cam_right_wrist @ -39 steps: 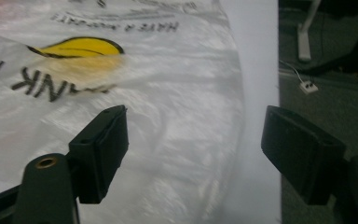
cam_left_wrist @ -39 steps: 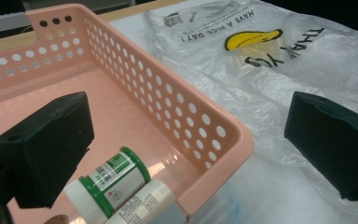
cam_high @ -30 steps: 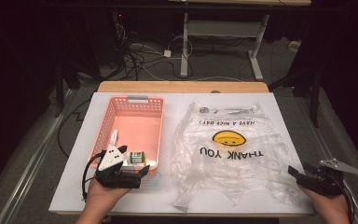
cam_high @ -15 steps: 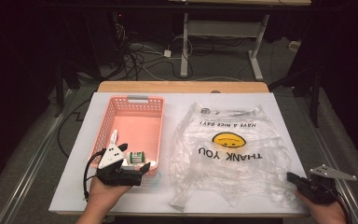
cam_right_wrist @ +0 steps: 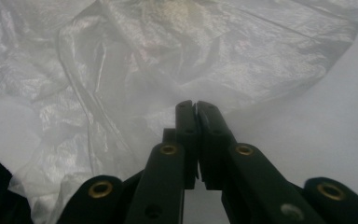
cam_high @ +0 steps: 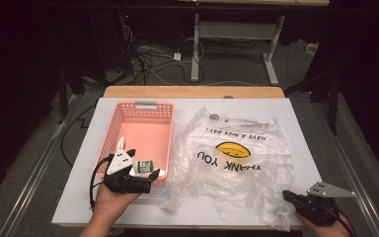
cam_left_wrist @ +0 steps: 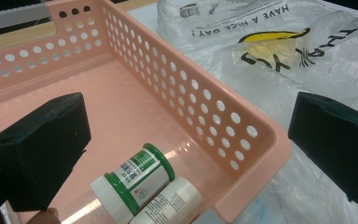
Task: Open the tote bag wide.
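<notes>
A pink perforated basket point(cam_high: 128, 126) stands left of a clear "THANK YOU" plastic bag point(cam_high: 237, 158) that lies flat on the white table. Inside the basket's near end lie a green-capped white bottle point(cam_left_wrist: 133, 182) and a second white bottle point(cam_left_wrist: 168, 203). My left gripper point(cam_high: 142, 165) is open; its jaws straddle the basket's near right corner wall point(cam_left_wrist: 242, 140) and grip nothing. At the bag's near right corner, my right gripper point(cam_right_wrist: 196, 105) has its jaws together, having closed and then eased apart slightly. I cannot tell whether any film is caught between them.
The table's near edge point(cam_high: 187, 222) runs just below both hands. A wooden strip point(cam_high: 192, 92) borders the far side. Beyond it, cables and desk legs point(cam_high: 195, 54) stand on the dark floor. Bare white table point(cam_right_wrist: 317, 116) lies right of the bag.
My right gripper has slid left to the bag's near right corner and its jaws have come together. The bag's near edge has bunched leftward. The left gripper stayed put.
</notes>
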